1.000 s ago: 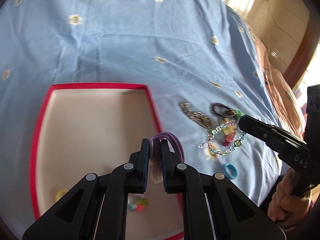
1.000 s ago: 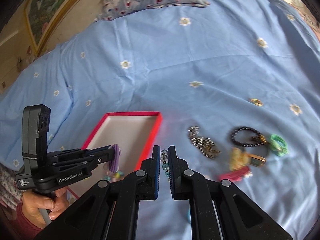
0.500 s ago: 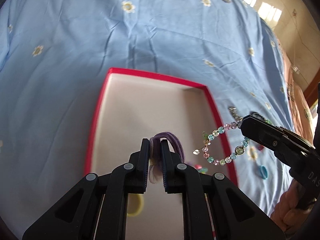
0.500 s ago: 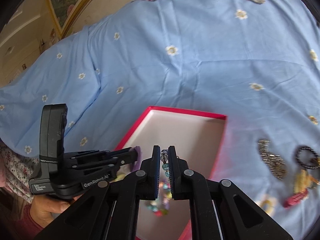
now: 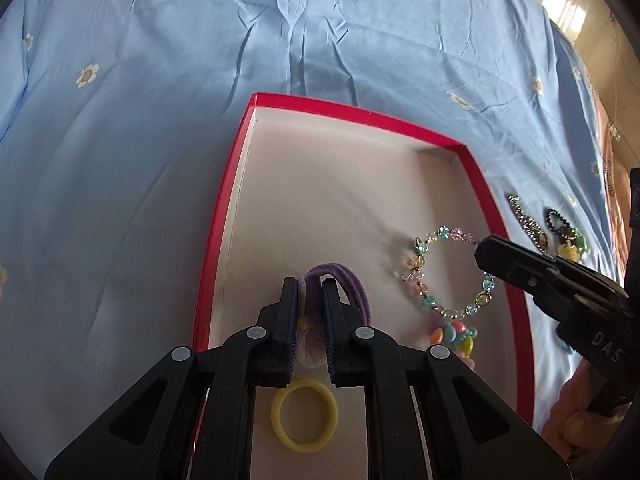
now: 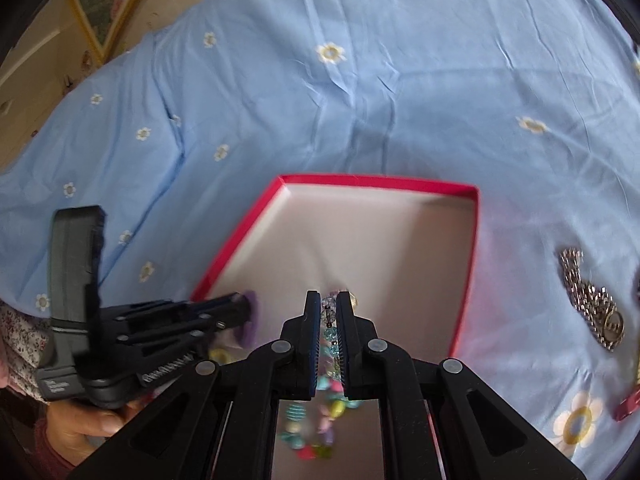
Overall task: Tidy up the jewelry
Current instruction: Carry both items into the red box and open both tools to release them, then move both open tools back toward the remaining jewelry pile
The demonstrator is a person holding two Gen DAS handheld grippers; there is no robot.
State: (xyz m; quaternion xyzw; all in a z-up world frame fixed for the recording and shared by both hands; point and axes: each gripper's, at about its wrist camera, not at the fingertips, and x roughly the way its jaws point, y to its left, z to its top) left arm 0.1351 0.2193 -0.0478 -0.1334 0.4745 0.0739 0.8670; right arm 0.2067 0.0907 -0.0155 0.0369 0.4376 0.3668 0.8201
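Note:
A red-rimmed box (image 5: pixel 224 216) with a pale floor lies on the blue bedsheet; it also shows in the right wrist view (image 6: pixel 376 179). My left gripper (image 5: pixel 310 284) is shut on a purple hair tie (image 5: pixel 340 280) and holds it over the box. My right gripper (image 6: pixel 329 300) is shut on a pastel bead bracelet (image 5: pixel 424 276) that hangs over the box's right side. In the right wrist view the beads (image 6: pixel 330 336) show between the jaws. A yellow ring (image 5: pixel 304 416) and a colourful bead cluster (image 5: pixel 452 332) lie in the box.
Right of the box on the sheet lie a metal chain (image 6: pixel 592 296), a black bead bracelet (image 5: pixel 558 220) and small green and yellow pieces (image 5: pixel 572 244). A red clip (image 6: pixel 626 406) lies at the right edge. A framed picture (image 6: pixel 108 12) hangs on the wall beyond the bed.
Both grippers have moved left from the jewelry pile to above the box, each carrying its item. The bracelet was lifted off the sheet and now hangs over the box.

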